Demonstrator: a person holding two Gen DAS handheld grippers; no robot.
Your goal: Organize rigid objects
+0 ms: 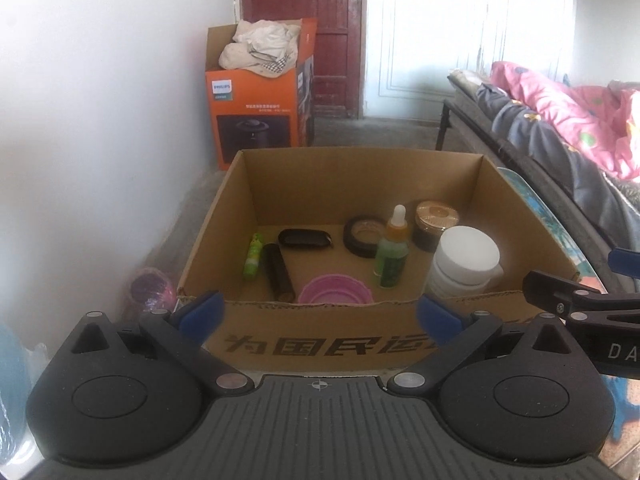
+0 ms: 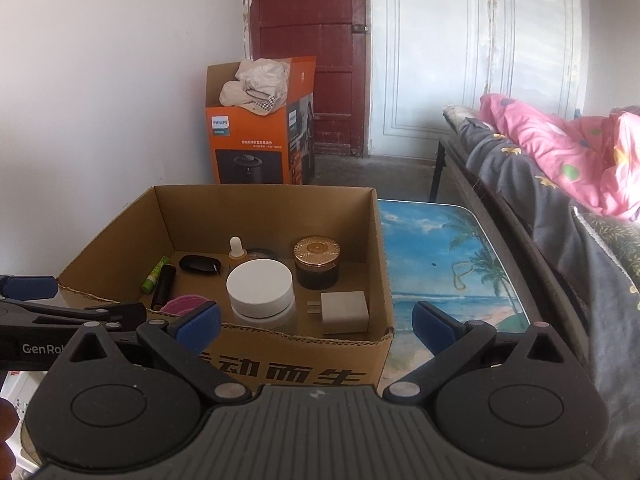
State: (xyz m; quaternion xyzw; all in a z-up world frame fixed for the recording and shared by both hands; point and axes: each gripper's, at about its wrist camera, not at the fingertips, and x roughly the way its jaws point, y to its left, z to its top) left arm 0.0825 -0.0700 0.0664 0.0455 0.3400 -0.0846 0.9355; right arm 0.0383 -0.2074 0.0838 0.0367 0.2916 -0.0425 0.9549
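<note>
Both my grippers, left [image 1: 319,314] and right [image 2: 316,322], hang open and empty just short of the cardboard box [image 1: 320,344]. Inside stand a white jar [image 2: 260,294], a dropper bottle [image 1: 392,254] and a gold-lidded jar [image 2: 317,262]. Only my right view shows the white plug [image 2: 344,312] in the near right corner; only my left view shows the tape roll [image 1: 365,236].

From my left tongs' camera, the box's near wall [image 1: 320,312] hides the lower edge of the pink lid [image 1: 335,289] and the base of the white jar [image 1: 464,266]. The charger plug [image 2: 344,312] shows only from my right side. There, the white jar covers most of the dropper bottle [image 2: 237,249] and the tape roll behind it. A purple blurred thing [image 1: 150,286] on the floor I cannot identify. My other tongs [image 1: 584,300] run off the right edge.
</note>
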